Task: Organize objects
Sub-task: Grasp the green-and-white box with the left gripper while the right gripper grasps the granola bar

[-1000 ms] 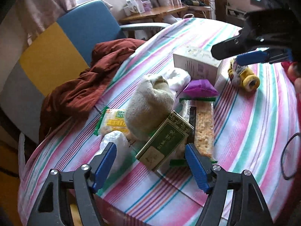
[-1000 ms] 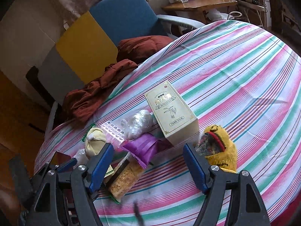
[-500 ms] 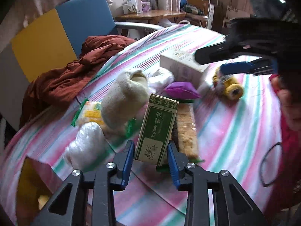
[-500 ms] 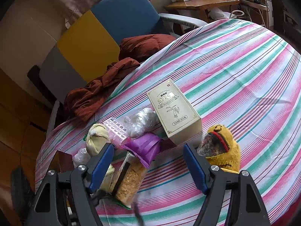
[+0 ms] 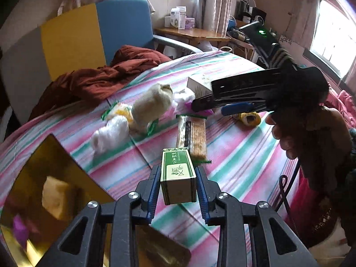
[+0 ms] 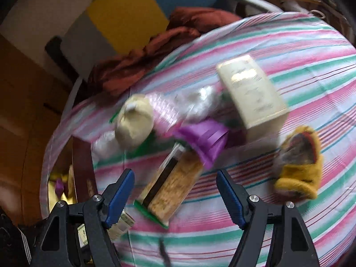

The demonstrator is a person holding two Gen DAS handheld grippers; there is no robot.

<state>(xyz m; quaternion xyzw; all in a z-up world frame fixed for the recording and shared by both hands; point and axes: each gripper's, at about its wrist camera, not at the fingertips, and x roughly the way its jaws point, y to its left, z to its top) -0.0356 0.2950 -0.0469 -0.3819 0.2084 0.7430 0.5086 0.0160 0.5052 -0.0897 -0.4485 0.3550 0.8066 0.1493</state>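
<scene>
The left gripper [image 5: 178, 185] clamps a small green-and-white carton [image 5: 178, 175] between its blue fingers [image 5: 154, 191], which have just closed on it, and holds it lifted clear of the striped tablecloth [image 5: 240, 155] on the round bench. Below and to the left of the carton sits an open gold-lined box [image 5: 55, 155] holding a pale yellow item and a purple one. Beyond the carton, a long cracker packet [image 5: 195, 135] lies on the cloth, with a white plastic bundle [image 5: 111, 133] and a cream sock [image 5: 153, 105] farther off.

The right gripper [image 6: 175, 192] hangs with its fingers [image 6: 229, 195] wide apart and nothing between them, above the near end of the cracker packet [image 6: 173, 189]. A purple pouch [image 6: 204, 140] overlaps the packet's far end, a cream-coloured box [image 6: 251, 93] lies just behind it, and a yellow knitted slipper [image 6: 300, 173] lies off to the right. This view is blurred. A rust-red cloth [image 5: 98, 80] drapes over the far edge of the bench against a blue-and-yellow chair [image 5: 93, 35].
</scene>
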